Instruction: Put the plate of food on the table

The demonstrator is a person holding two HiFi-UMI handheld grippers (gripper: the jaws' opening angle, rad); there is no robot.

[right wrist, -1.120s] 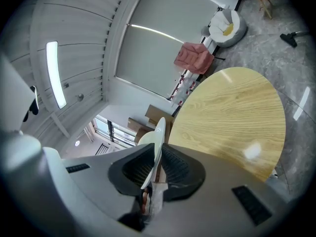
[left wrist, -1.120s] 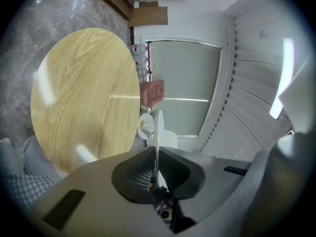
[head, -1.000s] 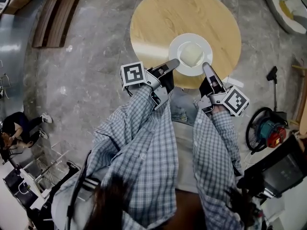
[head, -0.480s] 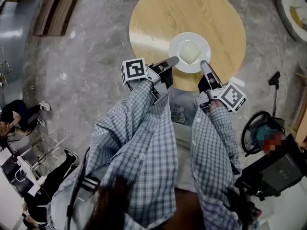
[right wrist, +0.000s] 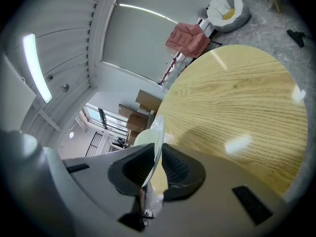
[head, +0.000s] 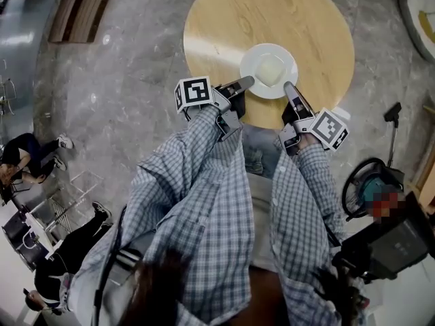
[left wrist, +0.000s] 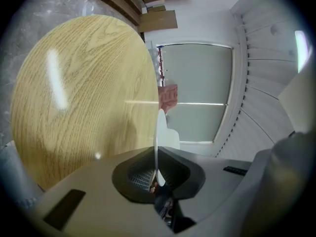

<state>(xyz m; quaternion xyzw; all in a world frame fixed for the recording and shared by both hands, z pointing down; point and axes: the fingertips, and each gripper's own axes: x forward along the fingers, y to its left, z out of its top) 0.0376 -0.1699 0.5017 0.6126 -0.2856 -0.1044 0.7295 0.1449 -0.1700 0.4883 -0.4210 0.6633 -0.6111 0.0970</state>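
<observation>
A: Head view?
B: Plate (head: 253, 60) with food (head: 270, 69) is over the table's (head: 217, 26) near side. Left gripper (head: 246, 83) and right gripper (head: 288, 87) clamp opposite rims.
A: Gripper views?
B: Both jaw pairs are nearly closed on the thin rim. Uneven lowering could tilt the plate and slide the food off.

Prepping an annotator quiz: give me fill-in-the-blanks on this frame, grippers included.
1. The table top is ____ in shape.
2. The plate is ____ in colour.
3. The left gripper and right gripper are each shut on the plate's ____.

Missing words: round; white; rim.
</observation>
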